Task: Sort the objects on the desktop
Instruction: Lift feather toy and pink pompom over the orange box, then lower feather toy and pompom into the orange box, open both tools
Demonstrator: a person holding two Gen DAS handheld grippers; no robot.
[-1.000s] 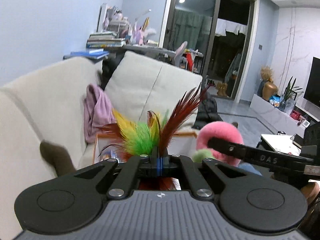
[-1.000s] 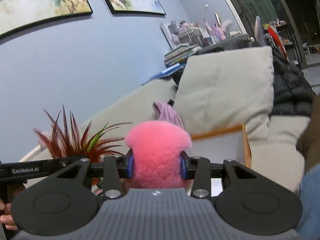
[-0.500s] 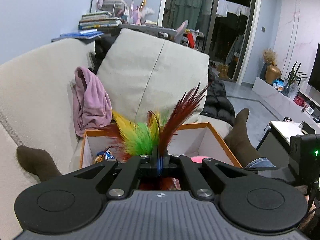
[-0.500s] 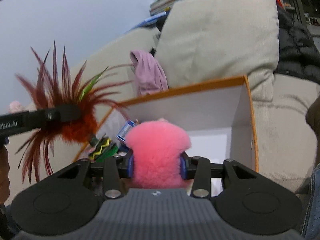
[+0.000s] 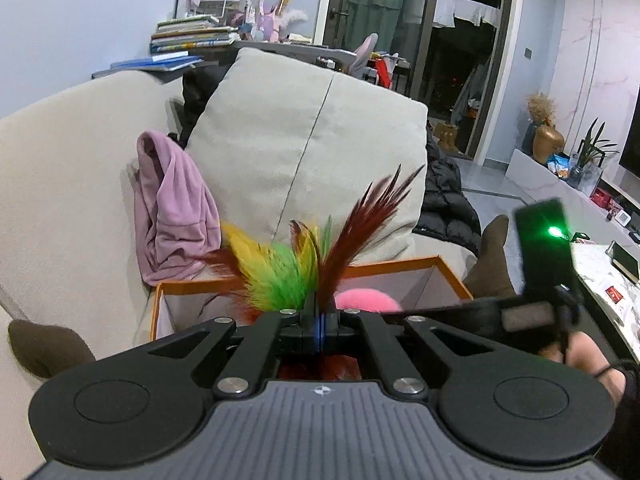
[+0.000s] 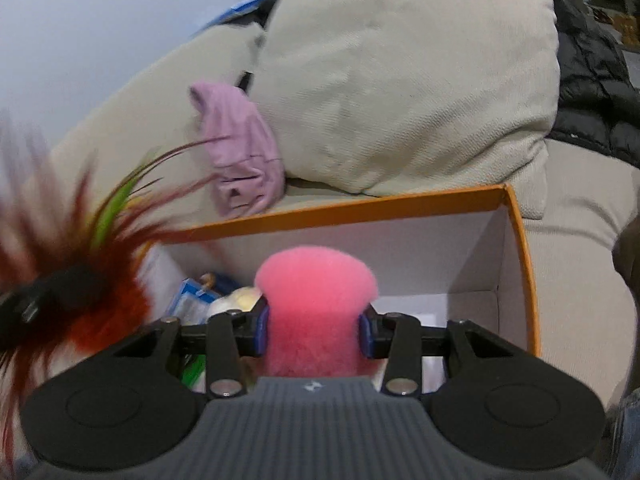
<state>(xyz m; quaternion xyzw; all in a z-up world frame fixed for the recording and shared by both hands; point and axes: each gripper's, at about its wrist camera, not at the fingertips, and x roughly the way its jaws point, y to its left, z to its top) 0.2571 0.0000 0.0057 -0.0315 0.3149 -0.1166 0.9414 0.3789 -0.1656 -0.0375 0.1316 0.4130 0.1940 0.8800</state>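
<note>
Black gripper (image 5: 319, 322) linkages, silver screws, ribbed grey housing; blue pads (image 6: 262, 330)

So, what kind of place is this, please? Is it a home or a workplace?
Most likely a home living room. There is a beige sofa with a big cushion, glass balcony doors with laundry hanging behind them, and a low white TV bench with a gold vase.

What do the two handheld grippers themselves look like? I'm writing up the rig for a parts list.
The left gripper and the right gripper look alike: matte black linkage arms with silver rivets, round black discs at either side, a ribbed grey body bearing a small white emblem, and blue pads on the fingers. Seen from the left wrist camera, the right gripper carries a black block with a green light.
</note>
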